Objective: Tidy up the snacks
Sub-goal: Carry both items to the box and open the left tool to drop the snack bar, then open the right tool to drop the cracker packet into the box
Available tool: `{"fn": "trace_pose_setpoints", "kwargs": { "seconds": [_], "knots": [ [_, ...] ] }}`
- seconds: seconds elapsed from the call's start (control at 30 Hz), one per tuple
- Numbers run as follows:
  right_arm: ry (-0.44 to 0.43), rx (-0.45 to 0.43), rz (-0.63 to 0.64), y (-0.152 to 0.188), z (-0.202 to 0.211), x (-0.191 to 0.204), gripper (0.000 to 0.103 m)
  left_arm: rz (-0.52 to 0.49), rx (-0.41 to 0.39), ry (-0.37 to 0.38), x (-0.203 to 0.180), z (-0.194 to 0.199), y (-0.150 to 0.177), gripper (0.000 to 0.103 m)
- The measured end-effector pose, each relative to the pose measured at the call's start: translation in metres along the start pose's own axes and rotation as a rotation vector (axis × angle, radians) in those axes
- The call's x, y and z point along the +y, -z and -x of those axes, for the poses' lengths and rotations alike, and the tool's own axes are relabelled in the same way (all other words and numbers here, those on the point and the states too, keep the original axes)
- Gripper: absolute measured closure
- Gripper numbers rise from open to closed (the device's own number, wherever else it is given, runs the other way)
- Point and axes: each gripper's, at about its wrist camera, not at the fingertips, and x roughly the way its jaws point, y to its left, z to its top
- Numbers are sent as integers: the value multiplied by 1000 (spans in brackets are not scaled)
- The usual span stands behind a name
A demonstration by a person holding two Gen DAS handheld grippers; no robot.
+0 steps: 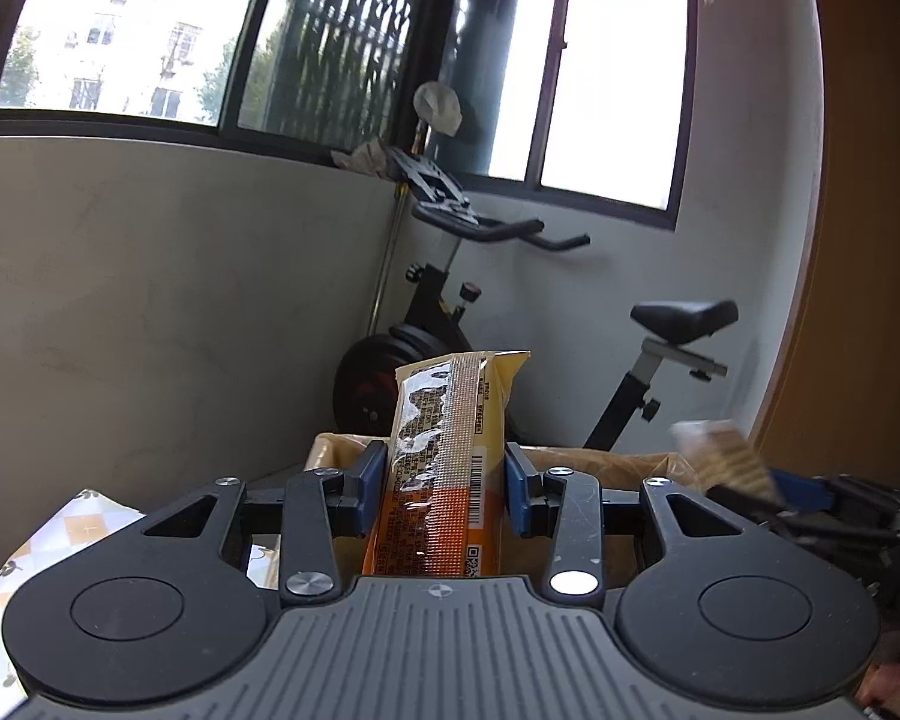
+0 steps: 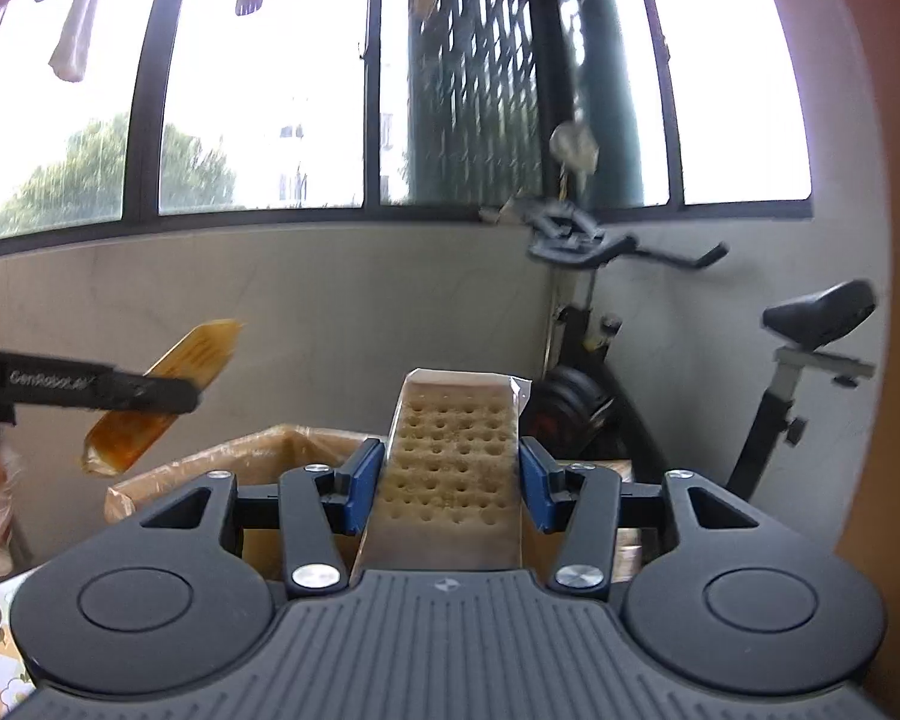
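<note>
here, left gripper point(image 1: 444, 480) pinches a glossy orange packet point(image 1: 444, 468) — right gripper point(image 2: 450, 480) grips a pitted, seemingly clear-wrapped cracker slab point(image 2: 456, 468).

Supporting surface: patterned tablecloth point(image 1: 84, 531).
Cardboard box point(image 2: 222, 468) stands beyond it at 12 o'clock; contact between them is hidden by the grippers.

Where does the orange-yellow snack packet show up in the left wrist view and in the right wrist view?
Left wrist view: the orange-yellow snack packet stands at centre, clamped in the left gripper, above the cardboard box.
Right wrist view: the same packet is at the left edge, tilted, held by the left gripper seen side-on.
Shared landmark: the exercise bike in the corner under the windows.
</note>
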Motion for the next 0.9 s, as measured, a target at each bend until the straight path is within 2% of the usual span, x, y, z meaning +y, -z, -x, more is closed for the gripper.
{"fn": "trace_pose_setpoints", "kwargs": {
  "seconds": [0.17, 0.4, 0.43, 0.5, 0.63, 0.9],
  "knots": [
    [14, 93, -9, 17, -25, -2, 52, 16, 78, -7, 8, -18, 12, 61],
    [51, 178, 10, 34, -34, -9, 52, -25, 137, 9, 16, -21, 26, 60],
    [54, 189, 12, 36, -34, -9, 51, -31, 138, 10, 16, -22, 27, 58],
    [63, 203, 12, 40, -33, -11, 50, -43, 143, 4, 16, -21, 27, 46],
    [55, 191, -1, 41, -23, -11, 40, -49, 145, 5, 18, -16, 26, 42],
    [55, 149, -14, 36, 8, -11, 39, -58, 146, 29, 30, 10, 26, 39]
  ]
}}
